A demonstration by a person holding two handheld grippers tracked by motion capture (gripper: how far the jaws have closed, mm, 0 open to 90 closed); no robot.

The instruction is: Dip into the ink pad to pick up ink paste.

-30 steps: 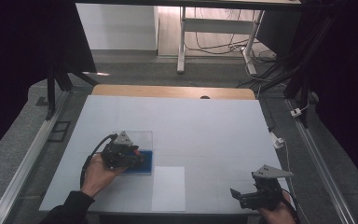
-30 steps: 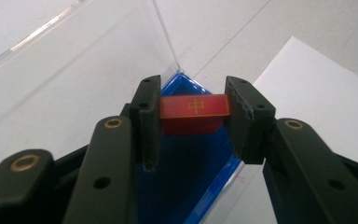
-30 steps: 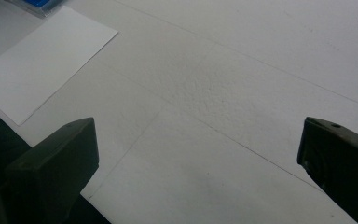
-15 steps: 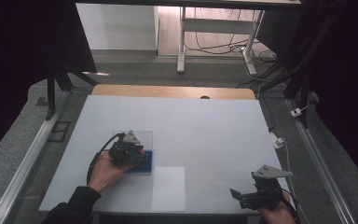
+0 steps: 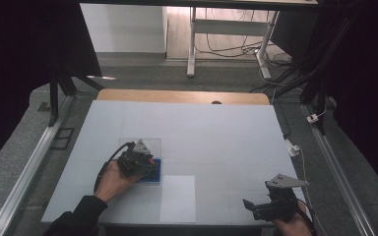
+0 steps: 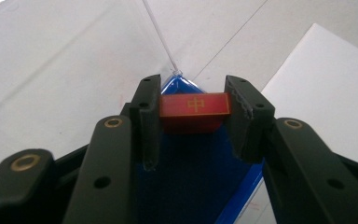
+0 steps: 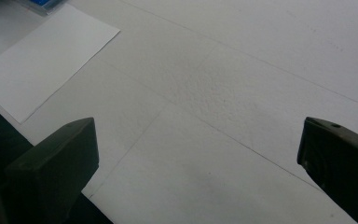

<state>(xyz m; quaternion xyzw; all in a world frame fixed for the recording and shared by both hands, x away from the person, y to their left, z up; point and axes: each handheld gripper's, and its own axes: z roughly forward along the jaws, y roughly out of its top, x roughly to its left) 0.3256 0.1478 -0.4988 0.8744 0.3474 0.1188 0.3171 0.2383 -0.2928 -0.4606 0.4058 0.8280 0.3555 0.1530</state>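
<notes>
The left gripper [image 6: 194, 116] is clamping a red block [image 6: 194, 105] over the blue tray [image 6: 191, 186], near the table's [image 5: 216, 128] front-left. The right gripper [image 7: 198, 158] is hovering by the front-right corner, jaws spread wide.

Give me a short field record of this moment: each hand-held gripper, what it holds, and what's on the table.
left hand-held gripper: shut on red block, over blue tray
red block marking: gold character on top
right hand-held gripper: open, holding nothing, near table's front right
white paper sheet: flat, right of blue tray
table: white surface
</notes>
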